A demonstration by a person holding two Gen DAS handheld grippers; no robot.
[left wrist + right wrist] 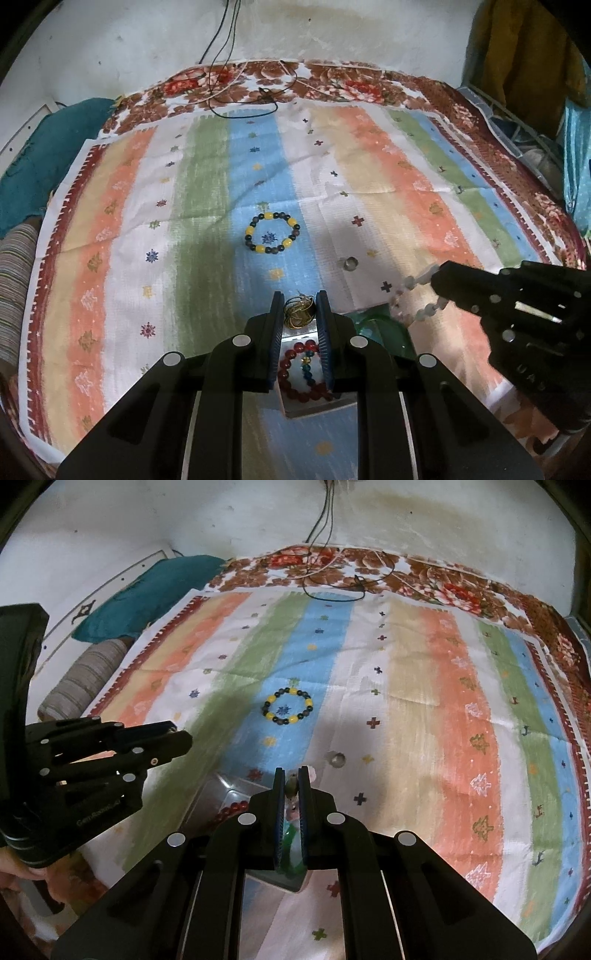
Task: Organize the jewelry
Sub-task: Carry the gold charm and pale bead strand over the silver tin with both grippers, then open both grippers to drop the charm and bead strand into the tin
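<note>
My left gripper is shut on a gold wire earring, held above a clear tray that holds a red bead bracelet. My right gripper is shut on a pale bead bracelet, whose beads hang from its tip in the left wrist view; in its own view only a small greenish bead shows between the jaws. A yellow and dark bead bracelet lies on the blue stripe, also in the right wrist view. A small silver ring lies on the white stripe.
A striped cloth covers a floral bedspread. Black and white cables lie at the far edge by the wall. A teal cloth and a striped bolster lie at the left. A green glass dish sits by the tray.
</note>
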